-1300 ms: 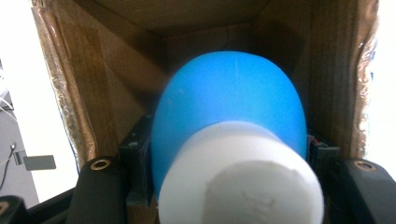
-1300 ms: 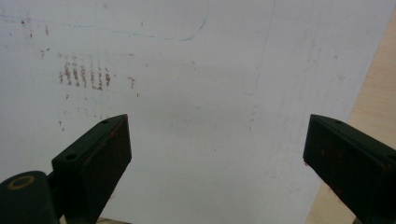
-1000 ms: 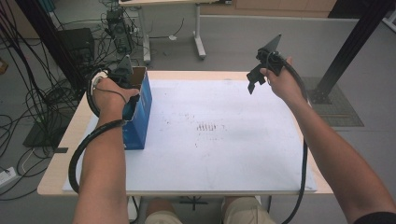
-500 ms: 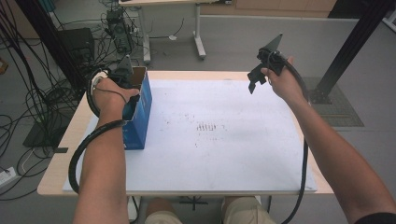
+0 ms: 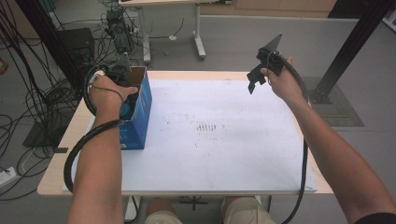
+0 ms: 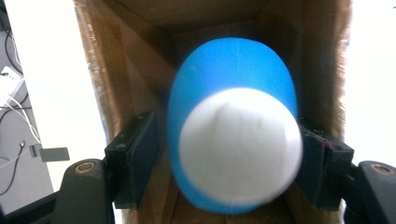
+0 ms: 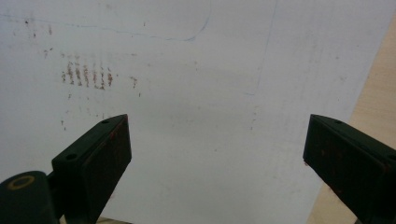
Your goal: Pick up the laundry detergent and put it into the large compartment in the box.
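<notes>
Reaching down into the open top of the blue box (image 5: 138, 109) at the left edge of the tabletop (image 5: 224, 154), the left tool (image 6: 229, 154) has a blue and white object (image 6: 233, 140) between its jaws, inside the brown cardboard interior. Its jaws have just been opening. In the left gripper view a gap shows between the left pad and the object, while the right pad sits against or just beside its side; I cannot tell if it presses. I judge the object is being let go inside the box, so the placing step looks nearly done. What seems left is to open fully and lift the left tool clear of the box.

The right tool (image 5: 257, 77) hangs in the air above the far right part of the tabletop, well apart from the box. Its jaws stand wide apart with nothing between them.

The high view gives the layout: box at the left, the white sheet (image 5: 215, 140) with brown smudges, both forearms coming in from below. It hides the box's contents behind the left hand (image 5: 109, 91). The left gripper view supplies exactly that: the object and the cardboard walls. The right gripper view (image 7: 217, 154) shows 2 open pads over the marked sheet and a strip of wooden tabletop edge at the right.
</notes>
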Tool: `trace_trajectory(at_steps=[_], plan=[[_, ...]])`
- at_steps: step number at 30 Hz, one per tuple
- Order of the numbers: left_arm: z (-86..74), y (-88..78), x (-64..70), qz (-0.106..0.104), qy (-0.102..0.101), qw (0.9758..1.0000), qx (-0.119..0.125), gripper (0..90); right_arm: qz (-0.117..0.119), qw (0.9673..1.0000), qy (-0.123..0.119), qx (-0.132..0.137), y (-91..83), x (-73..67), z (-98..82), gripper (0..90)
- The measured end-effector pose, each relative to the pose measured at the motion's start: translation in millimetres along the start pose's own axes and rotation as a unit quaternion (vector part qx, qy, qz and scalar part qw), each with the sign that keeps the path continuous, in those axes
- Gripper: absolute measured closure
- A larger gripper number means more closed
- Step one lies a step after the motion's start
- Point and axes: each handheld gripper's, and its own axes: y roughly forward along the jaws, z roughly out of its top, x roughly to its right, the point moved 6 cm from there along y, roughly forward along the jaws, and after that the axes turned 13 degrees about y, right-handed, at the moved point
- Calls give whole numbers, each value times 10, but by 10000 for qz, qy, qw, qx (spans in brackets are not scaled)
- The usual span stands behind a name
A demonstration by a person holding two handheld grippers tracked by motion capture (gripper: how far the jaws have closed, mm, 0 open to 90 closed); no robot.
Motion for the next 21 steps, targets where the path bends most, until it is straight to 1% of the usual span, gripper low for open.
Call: trace_trajectory(at_steps=[4, 7, 11, 14, 17, 18, 20, 21], plan=[[-24, -132, 41, 92, 81, 9999, 53, 291, 9, 10000, -15, 7, -12, -27, -8, 76], [-53, -245, 59, 98, 143, 9998, 88, 285, 16, 10000, -37, 21, -24, -43, -16, 76], [-98, -422, 92, 125, 287, 9994, 174, 253, 30, 10000, -20, 30, -36, -36, -14, 76], [-120, -558, 145, 131, 484, 9984, 252, 223, 24, 10000, 10, 8, -28, -23, 4, 76], [-128, -683, 254, 167, 840, 9956, 373, 220, 18, 10000, 62, -16, -17, -7, 26, 76], [-122, -731, 305, 178, 993, 9941, 398, 212, 15, 10000, 82, -17, -12, -1, 34, 75], [-113, -784, 375, 134, 1212, 9915, 452, 199, 8, 9999, 111, -42, -3, 6, 52, 75], [-101, -818, 422, 103, 1376, 9893, 466, 193, 0, 9999, 114, -47, 1, 8, 57, 75]])
